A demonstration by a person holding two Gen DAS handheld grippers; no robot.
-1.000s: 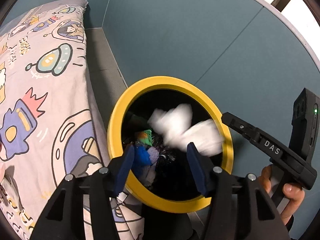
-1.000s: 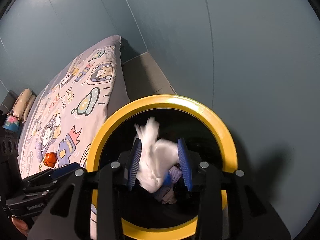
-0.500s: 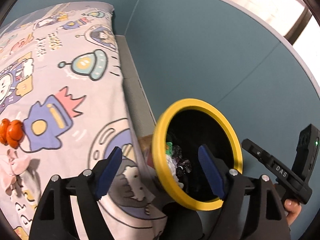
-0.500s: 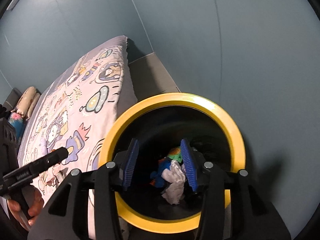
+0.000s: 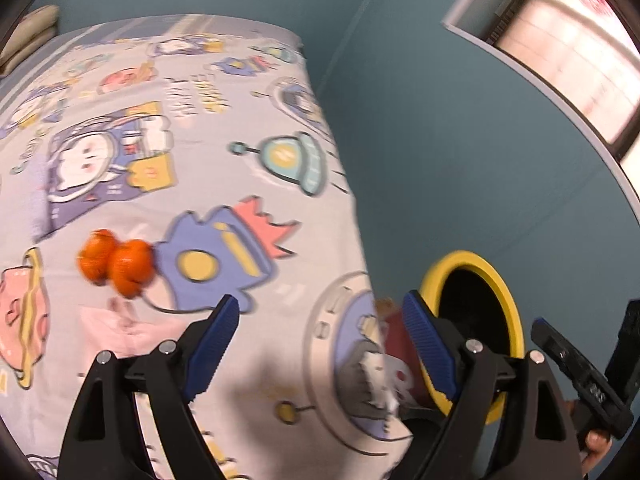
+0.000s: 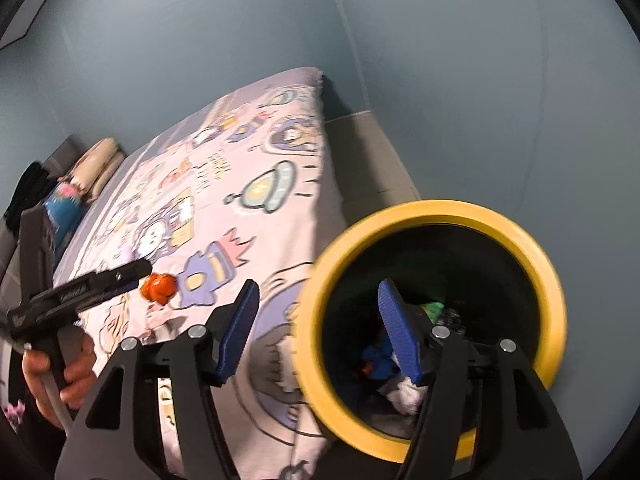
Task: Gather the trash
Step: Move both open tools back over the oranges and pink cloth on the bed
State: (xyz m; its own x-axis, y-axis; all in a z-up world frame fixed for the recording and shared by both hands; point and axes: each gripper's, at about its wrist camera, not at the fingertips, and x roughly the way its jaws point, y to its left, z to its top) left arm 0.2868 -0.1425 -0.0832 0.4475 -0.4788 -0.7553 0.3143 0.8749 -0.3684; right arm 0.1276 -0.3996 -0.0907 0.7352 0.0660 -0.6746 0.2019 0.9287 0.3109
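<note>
An orange crumpled piece (image 5: 116,268) lies on the cartoon-print bedsheet (image 5: 200,92), also seen as the orange piece (image 6: 160,286) in the right wrist view. My left gripper (image 5: 320,340) hovers over the bed's near edge, down-right of the piece, its jaws opening with nothing between them. The yellow-rimmed black bin (image 6: 440,212) stands beside the bed with white paper (image 6: 404,394) and blue and green scraps inside. My right gripper (image 6: 318,334) straddles the bin's left rim from above, jaws opening and empty. Each view shows the other gripper: the left gripper (image 6: 128,274) and the right gripper (image 5: 560,352).
The bin (image 5: 508,300) sits in a narrow grey floor strip (image 6: 372,152) between the bed and a blue-grey wall (image 6: 480,80). Pillows (image 6: 96,164) lie at the bed's far end. A window (image 5: 580,40) is at the upper right. A hand (image 6: 68,368) holds the left gripper.
White paper wads that were between both pairs of jaws have dropped into the bin. Both grippers opened wider and swung left, away from the bin and toward the bed.
</note>
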